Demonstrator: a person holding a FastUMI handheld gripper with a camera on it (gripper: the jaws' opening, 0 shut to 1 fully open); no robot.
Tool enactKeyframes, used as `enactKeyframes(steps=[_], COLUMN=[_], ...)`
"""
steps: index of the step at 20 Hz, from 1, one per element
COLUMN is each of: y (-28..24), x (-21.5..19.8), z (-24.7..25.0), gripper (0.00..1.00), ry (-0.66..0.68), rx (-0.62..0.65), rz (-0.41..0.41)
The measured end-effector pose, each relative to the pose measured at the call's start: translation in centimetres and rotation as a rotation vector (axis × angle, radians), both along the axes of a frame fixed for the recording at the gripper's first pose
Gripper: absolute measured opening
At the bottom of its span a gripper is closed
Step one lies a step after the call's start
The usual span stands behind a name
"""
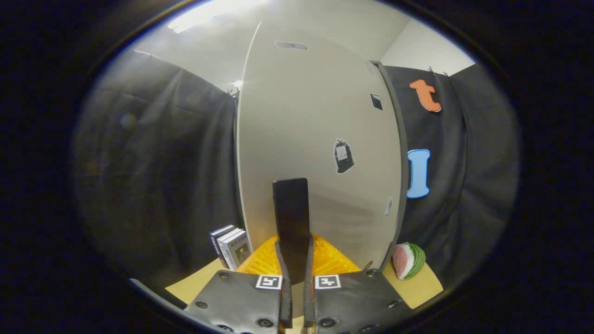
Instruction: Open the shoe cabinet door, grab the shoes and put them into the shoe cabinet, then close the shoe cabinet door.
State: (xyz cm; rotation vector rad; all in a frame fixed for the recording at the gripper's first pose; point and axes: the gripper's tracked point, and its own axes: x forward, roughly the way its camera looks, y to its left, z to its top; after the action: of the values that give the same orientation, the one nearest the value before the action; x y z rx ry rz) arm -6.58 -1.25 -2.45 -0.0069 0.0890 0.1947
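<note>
With the gripper [295, 260] pinched narrow on the dark upright handle [291, 218] dead ahead at 12 o'clock, I judge the shoe cabinet door [315, 139] rises straight beyond my fingers, its long axis vertical, so the coming move swings about its edge.

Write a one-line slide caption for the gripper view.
Gripper shut on the dark handle of the pale cabinet door, books and a watermelon slice on either side.
</note>
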Motion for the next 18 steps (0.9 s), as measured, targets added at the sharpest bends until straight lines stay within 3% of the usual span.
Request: enactKeyframes(steps=[9,18], y=[-5.2,-10.6], x=[-3.6,-5.3], z=[0.5,1.2], gripper=[0.11,0.08], ry=[-0.015,-0.037], rx=[-0.004,-0.071], rz=[-0.070,-0.226])
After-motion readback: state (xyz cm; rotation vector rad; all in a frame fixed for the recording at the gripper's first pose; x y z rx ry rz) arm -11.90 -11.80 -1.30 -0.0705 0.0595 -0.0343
